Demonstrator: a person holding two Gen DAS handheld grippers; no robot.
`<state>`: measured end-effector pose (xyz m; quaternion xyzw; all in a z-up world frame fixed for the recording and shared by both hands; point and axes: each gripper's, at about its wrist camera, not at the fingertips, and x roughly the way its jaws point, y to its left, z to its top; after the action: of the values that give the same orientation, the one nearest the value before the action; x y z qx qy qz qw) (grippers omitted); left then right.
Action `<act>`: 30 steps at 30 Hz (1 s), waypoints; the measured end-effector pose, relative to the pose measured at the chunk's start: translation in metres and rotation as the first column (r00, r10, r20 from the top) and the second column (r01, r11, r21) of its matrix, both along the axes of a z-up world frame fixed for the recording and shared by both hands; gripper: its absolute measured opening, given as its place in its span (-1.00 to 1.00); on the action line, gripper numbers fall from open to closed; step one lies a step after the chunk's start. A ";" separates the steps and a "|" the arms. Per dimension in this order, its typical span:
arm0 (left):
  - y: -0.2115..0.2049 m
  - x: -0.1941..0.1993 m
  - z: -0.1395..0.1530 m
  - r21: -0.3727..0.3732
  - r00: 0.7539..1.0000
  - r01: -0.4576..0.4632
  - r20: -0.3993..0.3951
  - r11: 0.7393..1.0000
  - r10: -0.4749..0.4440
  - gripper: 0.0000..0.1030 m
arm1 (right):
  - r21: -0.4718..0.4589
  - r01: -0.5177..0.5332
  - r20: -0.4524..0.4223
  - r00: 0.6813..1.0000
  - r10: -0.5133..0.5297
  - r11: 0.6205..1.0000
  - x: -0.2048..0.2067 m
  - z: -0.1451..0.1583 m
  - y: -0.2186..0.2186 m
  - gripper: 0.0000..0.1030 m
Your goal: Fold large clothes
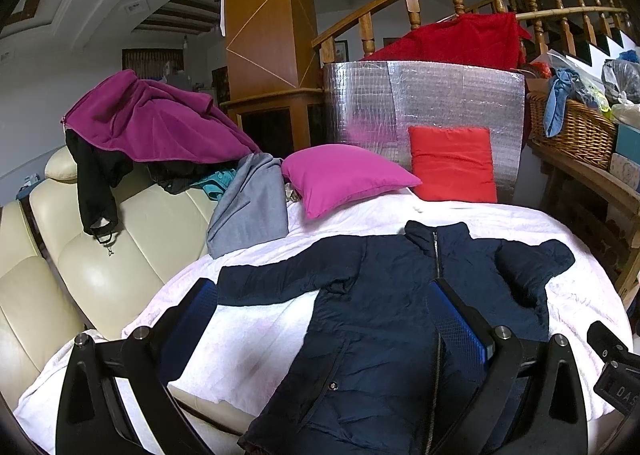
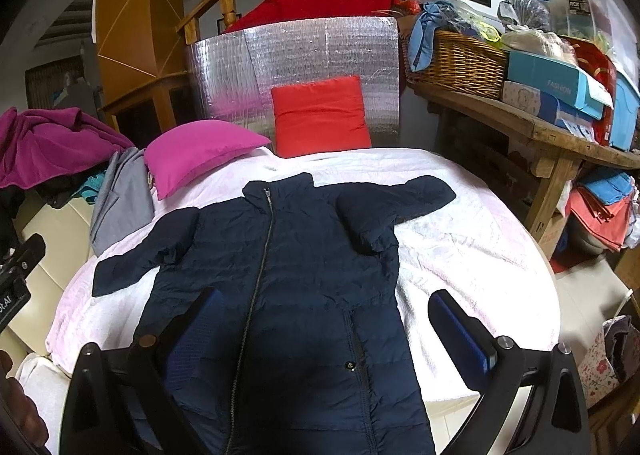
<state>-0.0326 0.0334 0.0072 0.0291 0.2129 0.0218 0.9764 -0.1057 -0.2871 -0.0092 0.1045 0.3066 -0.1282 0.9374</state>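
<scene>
A long navy padded coat [image 1: 384, 311] [image 2: 288, 263] lies flat and zipped, front up, on a pale pink blanket [image 1: 256, 339] [image 2: 460, 255]. Its left sleeve stretches straight out; its right sleeve is bent back onto the shoulder. My left gripper [image 1: 324, 303] hovers open above the coat's left half, one blue pad [image 1: 460, 319] over the zip line. My right gripper [image 2: 324, 315] also stands open above the coat's lower right half, its right fingertip [image 2: 460, 331] over the blanket. Neither holds anything.
A magenta cushion [image 1: 344, 175] and a red cushion [image 1: 452, 163] rest at the blanket's far end against a silver foil panel [image 1: 424, 99]. Purple, black and grey clothes [image 1: 152, 123] pile on the cream sofa [image 1: 80, 263]. A wooden bench with a wicker basket [image 2: 452, 59] and boxes stands at right.
</scene>
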 end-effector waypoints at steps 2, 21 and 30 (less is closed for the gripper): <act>0.000 0.002 0.000 0.000 1.000 -0.002 -0.003 1.000 0.002 1.00 | 0.000 0.001 -0.003 1.000 -0.001 1.000 0.002 -0.001 -0.002 1.00; -0.025 0.112 -0.045 0.032 0.993 -0.030 -0.116 0.999 0.033 1.00 | 0.215 0.081 -0.028 0.997 -0.077 0.973 0.098 -0.034 -0.142 1.00; -0.056 0.245 -0.136 -0.011 0.938 -0.042 -0.344 0.999 0.036 1.00 | 0.651 0.135 -0.076 0.991 -0.113 0.747 0.185 -0.141 -0.289 1.00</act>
<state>0.2122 -0.0231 -0.1286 0.0194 0.3810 0.0337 0.9238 0.0795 -0.5762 -0.1501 0.4435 0.3392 -0.0764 0.8261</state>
